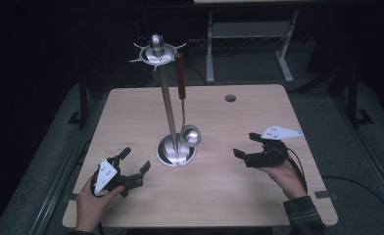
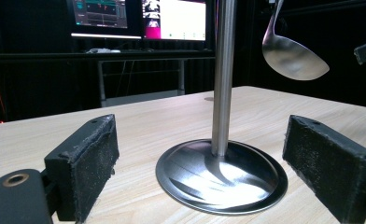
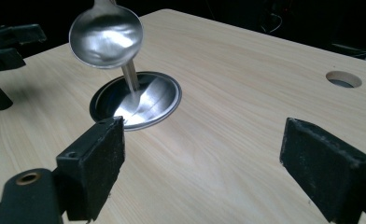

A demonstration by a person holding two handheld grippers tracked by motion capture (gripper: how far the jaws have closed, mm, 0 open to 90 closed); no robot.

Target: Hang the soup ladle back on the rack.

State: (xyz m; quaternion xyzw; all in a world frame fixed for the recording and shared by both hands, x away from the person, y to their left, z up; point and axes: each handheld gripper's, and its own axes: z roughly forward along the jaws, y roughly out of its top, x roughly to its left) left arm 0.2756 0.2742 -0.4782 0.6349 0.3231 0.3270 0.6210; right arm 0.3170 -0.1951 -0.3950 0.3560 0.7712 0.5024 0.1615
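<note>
Ladle [image 1: 189, 135] hangs from the stand [image 1: 169, 105] at mid-table [image 1: 258, 196]. Left tongs [image 1: 134, 165] and right tongs [image 1: 245, 145] flank it, both released; we should steady the stand before lifting.

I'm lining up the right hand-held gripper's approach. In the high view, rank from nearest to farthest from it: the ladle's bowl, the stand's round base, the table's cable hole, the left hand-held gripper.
From the right hand-held gripper:
1. Ladle's bowl, to its left, hanging above the base.
2. Stand's round base, farther left, mid-table; close to the cable hole at the far edge, too close to call.
3. Left hand-held gripper, across the table.
</note>
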